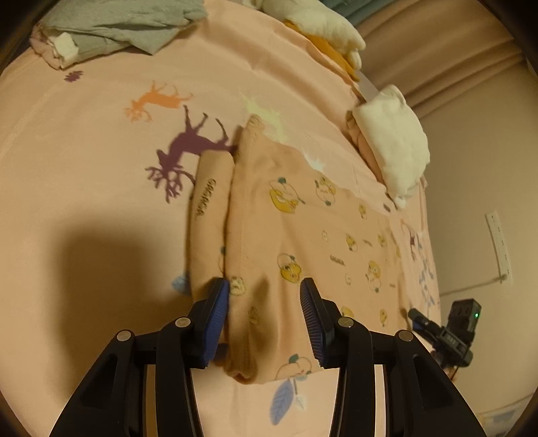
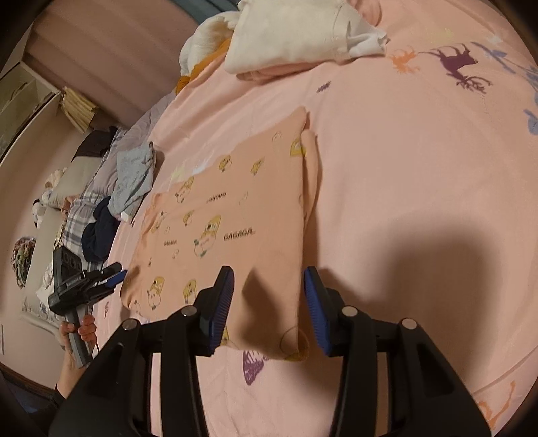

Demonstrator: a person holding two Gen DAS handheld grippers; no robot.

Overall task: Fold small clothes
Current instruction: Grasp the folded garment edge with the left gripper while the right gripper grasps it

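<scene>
The left gripper [image 1: 264, 314] hangs over the near left corner of a peach printed garment [image 1: 296, 235] that lies flat on the pink bedsheet [image 1: 101, 168]. Its jaws stand partly apart, released, with the garment's folded edge below the gap; its blue pads [image 1: 217, 319] do not press on the cloth. The right gripper [image 2: 269, 311] hovers at the garment's near right corner [image 2: 218, 218], jaws likewise partly apart and gripping nothing, the cloth showing between the fingers.

The garment lies in the middle of the bed, folded into a rough rectangle, with a narrow sleeve-like strip [image 1: 208, 215] tucked along one long side.

At the far end of the bed sit a grey folded pile [image 1: 111, 30] and a cream folded pile [image 1: 390, 141]. In the right wrist view a hand [image 2: 79, 332] holds the left gripper's handle at the garment's left edge.
</scene>
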